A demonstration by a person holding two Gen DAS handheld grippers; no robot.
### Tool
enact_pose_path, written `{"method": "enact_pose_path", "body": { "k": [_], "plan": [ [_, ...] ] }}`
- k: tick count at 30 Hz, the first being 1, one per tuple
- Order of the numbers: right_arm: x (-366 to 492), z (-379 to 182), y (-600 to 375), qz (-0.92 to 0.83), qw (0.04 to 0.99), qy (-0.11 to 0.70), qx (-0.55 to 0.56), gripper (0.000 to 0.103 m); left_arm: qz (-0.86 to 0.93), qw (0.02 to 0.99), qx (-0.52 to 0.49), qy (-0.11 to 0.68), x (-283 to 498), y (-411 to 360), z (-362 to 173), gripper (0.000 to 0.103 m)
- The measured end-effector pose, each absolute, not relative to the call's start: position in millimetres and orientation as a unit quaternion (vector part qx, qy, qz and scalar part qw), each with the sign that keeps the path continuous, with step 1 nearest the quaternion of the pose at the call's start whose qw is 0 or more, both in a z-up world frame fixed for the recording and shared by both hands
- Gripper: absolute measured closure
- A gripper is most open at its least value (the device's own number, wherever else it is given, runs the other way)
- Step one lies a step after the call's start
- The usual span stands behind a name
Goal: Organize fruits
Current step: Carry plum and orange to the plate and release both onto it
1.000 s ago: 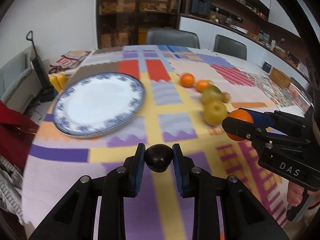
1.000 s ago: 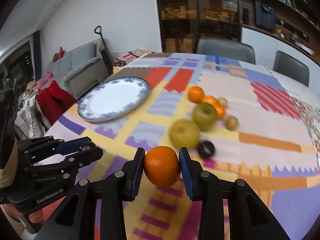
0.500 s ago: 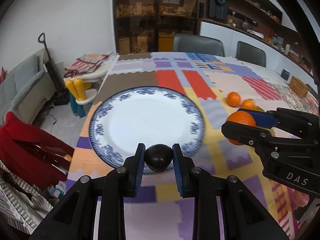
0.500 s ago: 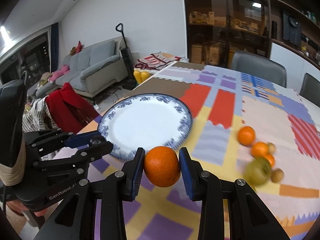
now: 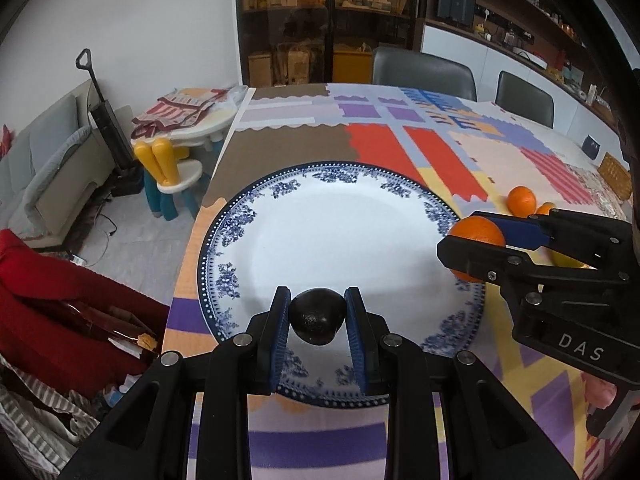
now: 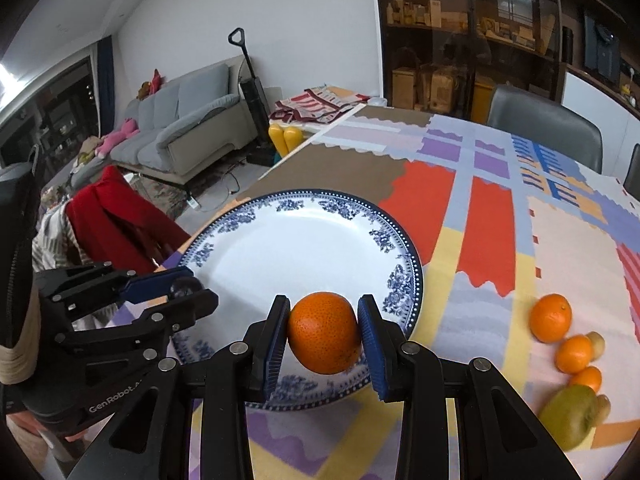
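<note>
Our left gripper [image 5: 318,320] pinches a dark fruit [image 5: 317,315], perhaps an avocado, over the plate's [image 5: 340,236] near rim. Our right gripper [image 6: 324,334] pinches an orange [image 6: 324,332] over its near right rim; both need only lower.

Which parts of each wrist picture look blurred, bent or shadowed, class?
Left wrist view: sharp on the dark fruit and plate; fisheye bends the table edge; corners go black. Right wrist view: held orange sharp; loose fruits at the right edge smeared; cabinet dim.
</note>
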State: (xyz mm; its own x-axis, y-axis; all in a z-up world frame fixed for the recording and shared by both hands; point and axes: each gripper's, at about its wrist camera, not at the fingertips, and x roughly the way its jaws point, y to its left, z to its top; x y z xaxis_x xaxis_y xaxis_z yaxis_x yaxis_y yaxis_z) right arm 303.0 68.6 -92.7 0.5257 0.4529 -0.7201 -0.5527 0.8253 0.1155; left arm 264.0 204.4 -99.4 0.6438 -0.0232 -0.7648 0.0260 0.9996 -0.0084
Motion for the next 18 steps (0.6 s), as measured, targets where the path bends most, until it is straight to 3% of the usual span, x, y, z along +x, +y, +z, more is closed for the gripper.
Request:
{"method": "enact_pose_path", "body": {
  "k": [10,14,18],
  "plan": [
    [316,-108,75,0.288,0.865,0.405,-0.073,0.067,-0.011,0.901,0.007,0.434,271,206,-108,0.075],
    [316,-108,75,0.287,0.866,0.404,-0.068,0.066,-0.006,0.903,0.003,0.43,270,208,-105,0.06],
    [311,-101,72,0.281,0.874,0.39,-0.071,0.054,0.006,0.91,0.013,0.414,259,205,-94,0.058]
  ]
}}
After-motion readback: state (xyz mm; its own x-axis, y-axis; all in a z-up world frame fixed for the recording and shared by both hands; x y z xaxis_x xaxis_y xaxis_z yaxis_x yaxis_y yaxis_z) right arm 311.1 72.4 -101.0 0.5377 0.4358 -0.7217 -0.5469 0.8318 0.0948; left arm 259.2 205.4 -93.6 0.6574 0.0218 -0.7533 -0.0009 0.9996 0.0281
